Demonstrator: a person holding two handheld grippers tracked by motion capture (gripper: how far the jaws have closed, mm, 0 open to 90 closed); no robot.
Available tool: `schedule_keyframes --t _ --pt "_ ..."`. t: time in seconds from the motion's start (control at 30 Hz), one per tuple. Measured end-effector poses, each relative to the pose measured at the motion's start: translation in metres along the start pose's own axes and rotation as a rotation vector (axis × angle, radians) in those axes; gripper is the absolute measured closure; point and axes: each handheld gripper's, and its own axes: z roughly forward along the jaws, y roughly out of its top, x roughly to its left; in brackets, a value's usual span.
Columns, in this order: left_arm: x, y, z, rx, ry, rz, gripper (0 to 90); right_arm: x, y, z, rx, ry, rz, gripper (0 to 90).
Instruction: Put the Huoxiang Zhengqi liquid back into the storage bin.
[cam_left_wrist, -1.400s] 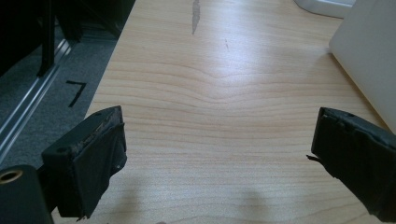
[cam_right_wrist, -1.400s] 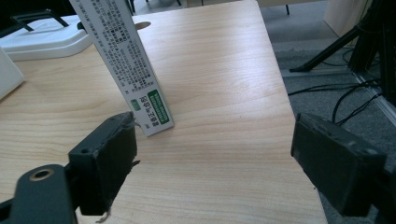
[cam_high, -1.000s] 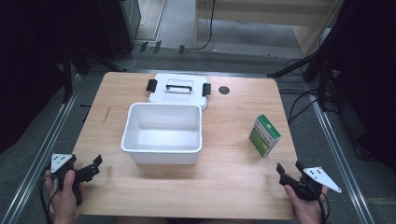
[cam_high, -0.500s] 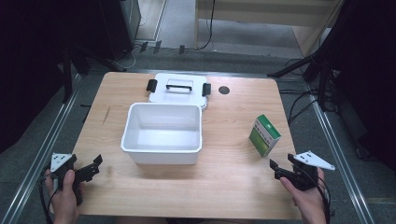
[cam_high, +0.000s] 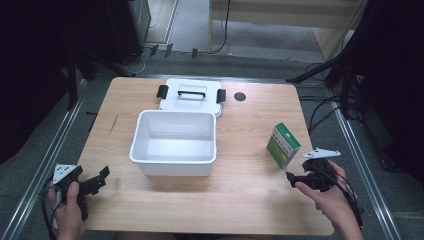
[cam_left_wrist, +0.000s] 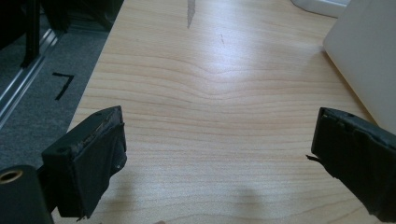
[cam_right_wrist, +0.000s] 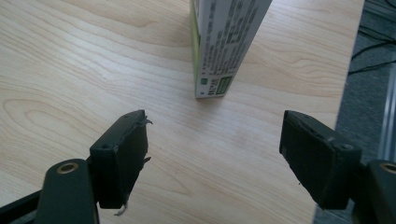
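Observation:
A green and white carton (cam_high: 283, 144) stands upright on the wooden table (cam_high: 250, 200), right of a white open bin (cam_high: 174, 142). My right gripper (cam_high: 294, 176) is held open just in front of the carton, a short gap away. In the right gripper view the carton (cam_right_wrist: 226, 42) rises straight ahead beyond the open gripper (cam_right_wrist: 215, 156), nothing between the jaws. At the table's front left corner my left gripper (cam_high: 102, 177) is open and empty. The left gripper view has the gripper (cam_left_wrist: 219, 154) over bare wood, with the bin's wall (cam_left_wrist: 369, 60) at the right.
The bin's white lid (cam_high: 190, 95) with black handle and clips lies flat behind the bin. A small dark round hole (cam_high: 240, 96) sits in the tabletop near the back. Metal rails (cam_high: 50, 150) and cables (cam_high: 325, 112) run along the table's sides on the floor.
My right gripper has moved left and forward from the table's front right corner, closing in on the carton. The left gripper has stayed put.

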Motion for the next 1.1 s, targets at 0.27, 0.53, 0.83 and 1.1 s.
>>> schedule_keyframes --t 0.27,0.53,0.83,1.1 --pt "0.0 0.0 0.0 -0.001 0.0 -0.001 3.9 -0.001 0.032 -0.006 0.09 -0.018 -0.032 20.8" --pt "0.001 0.0 0.0 0.001 -0.003 -0.006 3.9 0.002 0.057 -0.004 0.179 -0.018 -0.065 18.8" --pt "0.001 0.0 0.0 0.003 -0.002 -0.011 3.9 -0.002 0.083 -0.009 0.259 -0.023 -0.088 18.4" --pt "0.001 0.0 0.001 0.004 -0.003 -0.011 4.0 0.001 0.102 -0.006 0.29 -0.013 -0.121 18.8"
